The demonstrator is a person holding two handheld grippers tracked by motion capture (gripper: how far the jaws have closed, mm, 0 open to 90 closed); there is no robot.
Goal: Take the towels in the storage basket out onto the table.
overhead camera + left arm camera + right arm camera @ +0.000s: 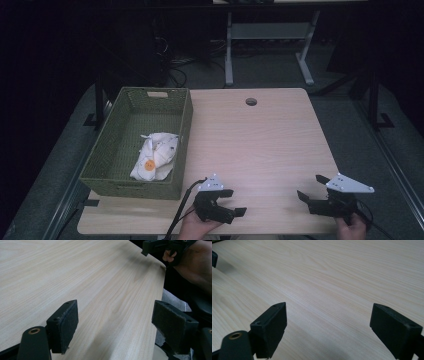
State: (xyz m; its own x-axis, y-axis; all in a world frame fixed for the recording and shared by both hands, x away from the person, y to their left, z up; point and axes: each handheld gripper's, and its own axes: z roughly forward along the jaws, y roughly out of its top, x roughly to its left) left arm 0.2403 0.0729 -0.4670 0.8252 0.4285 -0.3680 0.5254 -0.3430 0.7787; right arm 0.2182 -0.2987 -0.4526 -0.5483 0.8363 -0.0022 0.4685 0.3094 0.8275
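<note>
resting on pale woodgrain table (260,140), woven green basket (112,165), crumpled white cloth (156,156)

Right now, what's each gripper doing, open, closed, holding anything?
Left gripper: open, empty, above the pale wooden table.
Right gripper: open, empty, over that table too.

A basket (111,159) is sitting along the left edge of the table (260,145), reaching from near the far left corner toward the near left corner. A bundle of cloth (156,156) is lying inside it, toward its near right side. The left gripper (234,202) is hovering at the near edge, just right of the basket; the right gripper (311,187) is hovering by the near right corner, well apart from it.
</note>
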